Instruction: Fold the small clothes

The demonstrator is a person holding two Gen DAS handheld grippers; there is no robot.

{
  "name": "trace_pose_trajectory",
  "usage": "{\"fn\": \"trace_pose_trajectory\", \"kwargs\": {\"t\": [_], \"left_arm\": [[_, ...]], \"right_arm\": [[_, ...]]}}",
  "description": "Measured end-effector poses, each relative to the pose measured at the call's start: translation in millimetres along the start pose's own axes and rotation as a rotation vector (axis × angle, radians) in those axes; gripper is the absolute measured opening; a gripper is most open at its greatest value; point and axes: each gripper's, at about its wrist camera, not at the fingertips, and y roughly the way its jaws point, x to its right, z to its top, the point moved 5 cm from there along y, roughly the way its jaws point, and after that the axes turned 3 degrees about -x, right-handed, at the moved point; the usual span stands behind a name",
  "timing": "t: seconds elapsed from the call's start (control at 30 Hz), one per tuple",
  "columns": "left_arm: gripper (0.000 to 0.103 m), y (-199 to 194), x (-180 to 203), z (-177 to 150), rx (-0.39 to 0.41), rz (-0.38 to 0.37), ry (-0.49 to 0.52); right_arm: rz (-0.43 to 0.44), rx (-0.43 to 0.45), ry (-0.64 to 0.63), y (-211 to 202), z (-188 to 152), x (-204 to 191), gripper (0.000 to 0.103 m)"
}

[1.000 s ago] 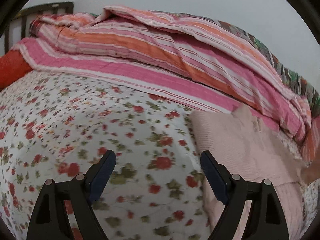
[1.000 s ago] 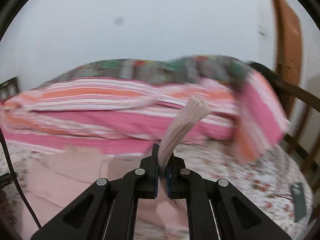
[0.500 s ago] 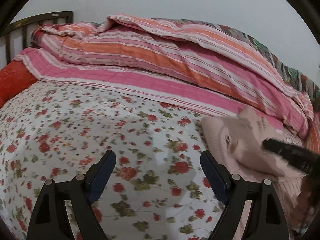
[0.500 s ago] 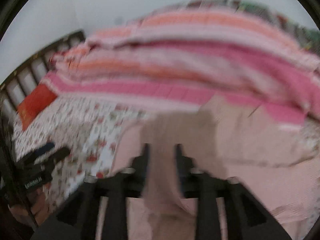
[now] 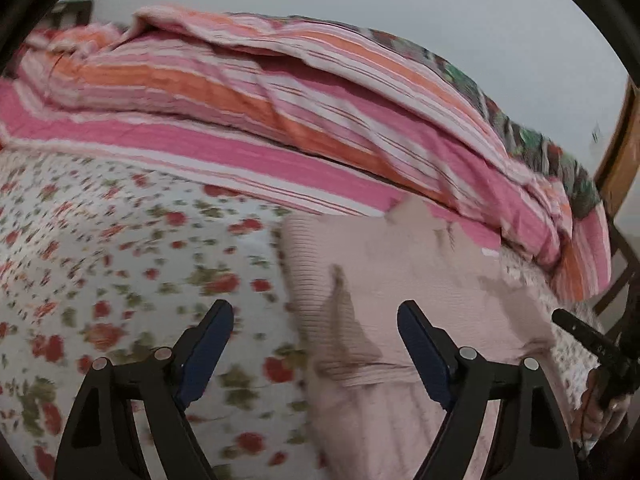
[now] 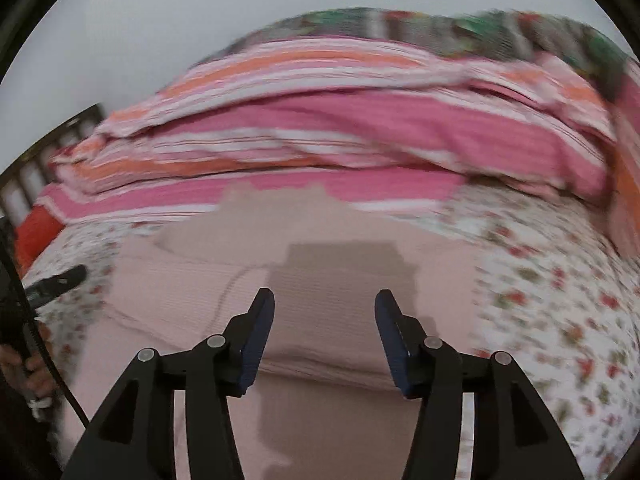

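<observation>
A pale pink ribbed garment [image 5: 400, 280] lies flat on the flowered bed sheet [image 5: 120, 264]; one part is folded over the rest. In the right wrist view it [image 6: 332, 280] fills the middle. My left gripper [image 5: 314, 320] is open and empty, hovering over the garment's left edge. My right gripper [image 6: 324, 308] is open and empty, just above the garment's folded part. The right gripper's tip [image 5: 580, 332] shows at the far right of the left wrist view; the left gripper's tip [image 6: 56, 284] shows at the left of the right wrist view.
A heaped pink, orange and white striped quilt [image 5: 320, 112] lies along the far side of the bed, right behind the garment. A dark bed rail [image 6: 24, 176] and an orange pillow [image 6: 38, 224] are at far left. A wooden door frame [image 5: 620, 152] stands at right.
My right gripper carried a part of the garment over to the left, laid it down and opened. My left gripper moved right, toward the garment's left edge.
</observation>
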Motion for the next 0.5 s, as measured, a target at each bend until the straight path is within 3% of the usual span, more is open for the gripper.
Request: {"fn": "trace_pose_trajectory", "kwargs": {"t": [0.17,0.3,0.5], "left_arm": [[0.072,12,31,-4,0.008,0.018,0.122],[0.061,19,37,-2,0.015,0.035,0.135],[0.048,35,30,-1,-0.038,0.039,0.114]], "right_arm": [[0.000,-0.047,0.107,13,-14,45,0.052],[0.014,-0.075,0.131,19,-18,50,0.052],[-0.021,-0.067,0.088,16,-23,44,0.052]]}}
